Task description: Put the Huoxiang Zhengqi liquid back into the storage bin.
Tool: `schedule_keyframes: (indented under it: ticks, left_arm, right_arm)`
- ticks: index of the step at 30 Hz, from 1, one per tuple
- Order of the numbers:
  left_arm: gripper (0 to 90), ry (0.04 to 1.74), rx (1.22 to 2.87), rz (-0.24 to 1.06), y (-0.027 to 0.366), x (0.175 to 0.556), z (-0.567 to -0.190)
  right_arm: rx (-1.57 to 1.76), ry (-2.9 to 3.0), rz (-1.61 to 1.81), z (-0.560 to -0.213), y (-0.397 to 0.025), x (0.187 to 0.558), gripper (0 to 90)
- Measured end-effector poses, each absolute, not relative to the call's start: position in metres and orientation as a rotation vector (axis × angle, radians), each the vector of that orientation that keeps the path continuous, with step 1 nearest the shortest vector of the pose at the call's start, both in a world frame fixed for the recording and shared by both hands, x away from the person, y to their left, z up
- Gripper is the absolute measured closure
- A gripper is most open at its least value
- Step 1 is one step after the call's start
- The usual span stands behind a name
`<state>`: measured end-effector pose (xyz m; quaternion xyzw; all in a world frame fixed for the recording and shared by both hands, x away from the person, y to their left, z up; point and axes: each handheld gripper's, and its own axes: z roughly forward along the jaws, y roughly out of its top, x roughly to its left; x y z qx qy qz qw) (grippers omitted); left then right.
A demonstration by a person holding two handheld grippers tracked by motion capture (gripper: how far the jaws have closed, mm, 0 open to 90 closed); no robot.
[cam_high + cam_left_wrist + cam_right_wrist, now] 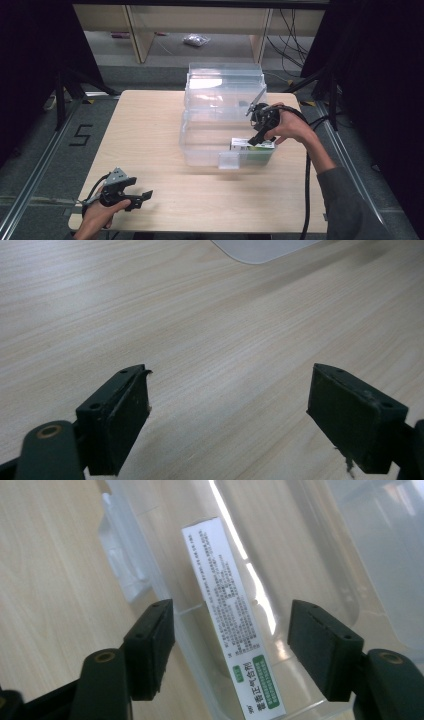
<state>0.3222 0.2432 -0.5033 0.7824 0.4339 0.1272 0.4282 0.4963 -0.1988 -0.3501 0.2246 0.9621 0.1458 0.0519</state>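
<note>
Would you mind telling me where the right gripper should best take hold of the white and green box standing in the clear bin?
Probably across the box's two broad faces, near its upper edge, coming straight down from above. It stands on a narrow edge against the clear bin's front wall, so only the top is free. The right gripper is open, with the narrow printed face between its jaws.

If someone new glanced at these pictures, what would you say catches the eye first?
The clear plastic bin at the middle of the wooden table stands out, with a white and green box inside its near right corner. The right hand-held gripper hovers open over that box; the left hand-held gripper rests open near the table's front left.
</note>
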Motion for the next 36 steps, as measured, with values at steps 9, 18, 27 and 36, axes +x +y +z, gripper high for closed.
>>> schedule_keyframes:
  ticks: [9, 18, 27, 36]
  left_arm:
    - [16.1, 1.083, 1.959, 0.318, 0.244, 0.322, -0.503]
    - [16.1, 1.071, 1.983, 0.313, 0.245, 0.323, -0.503]
    - [16.1, 1.083, 1.962, 0.314, 0.244, 0.322, -0.503]
    - [16.0, 1.065, 2.0, 0.312, 0.246, 0.323, -0.503]
  right_arm:
    - [0.839, 2.824, 0.611, -0.35, -0.207, 0.481, 27.7]
    - [0.91, 2.749, 0.723, -0.352, -0.214, 0.467, 22.1]
    - [0.935, 2.718, 0.798, -0.356, -0.216, 0.448, 22.0]
    - [0.912, 2.688, 0.873, -0.362, -0.219, 0.435, 21.6]
